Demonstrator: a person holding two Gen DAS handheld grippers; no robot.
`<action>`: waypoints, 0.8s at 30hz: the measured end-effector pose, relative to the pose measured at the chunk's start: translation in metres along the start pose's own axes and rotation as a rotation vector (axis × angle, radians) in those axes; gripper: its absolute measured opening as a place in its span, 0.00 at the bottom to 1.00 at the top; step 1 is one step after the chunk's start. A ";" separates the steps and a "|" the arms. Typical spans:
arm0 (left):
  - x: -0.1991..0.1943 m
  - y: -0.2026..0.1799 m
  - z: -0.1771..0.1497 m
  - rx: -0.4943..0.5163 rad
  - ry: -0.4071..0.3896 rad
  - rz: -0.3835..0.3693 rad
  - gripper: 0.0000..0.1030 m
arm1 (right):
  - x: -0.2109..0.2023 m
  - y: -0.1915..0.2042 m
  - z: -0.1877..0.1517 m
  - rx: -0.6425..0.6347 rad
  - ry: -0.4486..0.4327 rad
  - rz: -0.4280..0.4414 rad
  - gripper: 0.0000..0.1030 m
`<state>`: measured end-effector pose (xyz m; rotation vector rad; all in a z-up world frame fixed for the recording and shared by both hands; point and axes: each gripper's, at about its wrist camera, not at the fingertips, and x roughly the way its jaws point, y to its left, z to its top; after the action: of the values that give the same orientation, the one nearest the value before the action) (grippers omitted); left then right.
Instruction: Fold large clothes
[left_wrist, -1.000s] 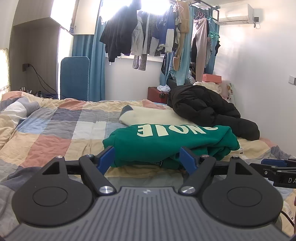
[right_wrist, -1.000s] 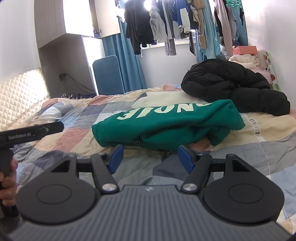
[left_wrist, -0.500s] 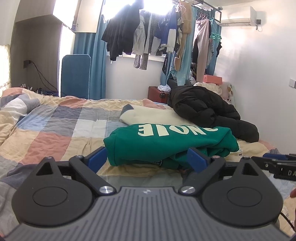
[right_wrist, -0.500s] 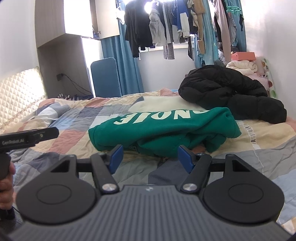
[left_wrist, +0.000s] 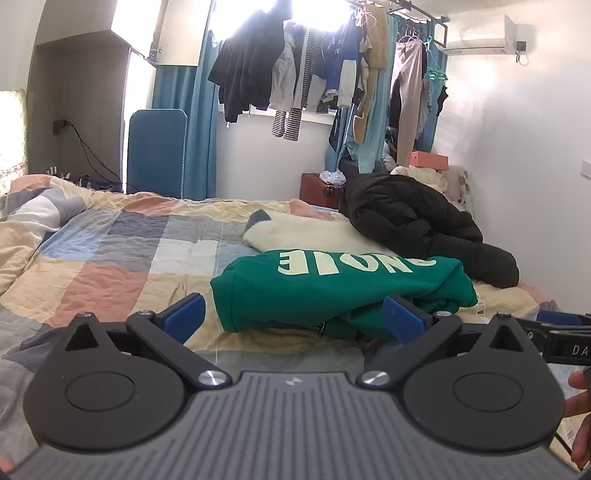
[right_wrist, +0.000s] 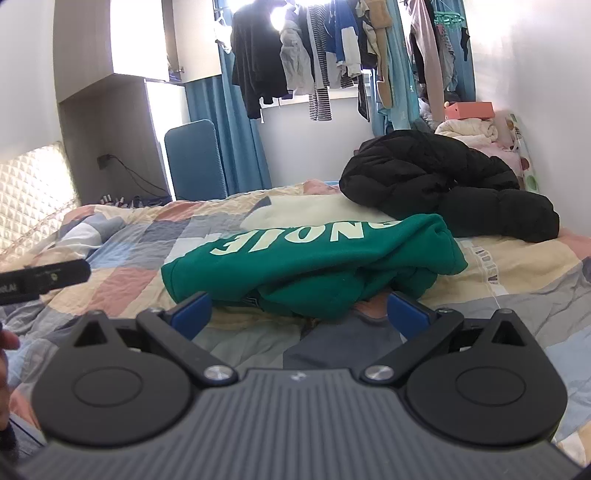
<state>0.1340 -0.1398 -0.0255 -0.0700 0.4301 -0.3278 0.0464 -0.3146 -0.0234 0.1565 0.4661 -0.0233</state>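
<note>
Standing by the bed here: both tongs are empty and spreading wide. The left gripper (left_wrist: 293, 314) and right gripper (right_wrist: 299, 308) have their jaws opening with nothing clamped, and they hover just short of the green sweatshirt (left_wrist: 332, 288). It sits folded in a lumpy bundle on the patchwork bedspread (left_wrist: 110, 266), its near edge bulging. My worry is that a low jaw snags the bedspread along with the hem, or a one-layer pinch drags the bundle open. Behind it lie a cream garment (left_wrist: 306, 232) and a black puffer jacket (left_wrist: 413, 218), near enough to be nudged if the sweatshirt gets shoved back.
</note>
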 end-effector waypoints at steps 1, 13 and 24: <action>-0.001 0.000 0.000 -0.004 -0.001 0.000 1.00 | 0.000 0.000 0.000 0.000 0.000 0.000 1.00; -0.004 -0.003 0.001 0.016 0.021 0.001 1.00 | -0.003 0.003 0.000 -0.012 0.001 -0.008 1.00; -0.004 0.003 0.001 0.004 0.029 0.020 1.00 | -0.007 0.005 -0.001 -0.017 0.004 -0.016 1.00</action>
<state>0.1318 -0.1359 -0.0234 -0.0568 0.4584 -0.3104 0.0400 -0.3096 -0.0200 0.1357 0.4716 -0.0351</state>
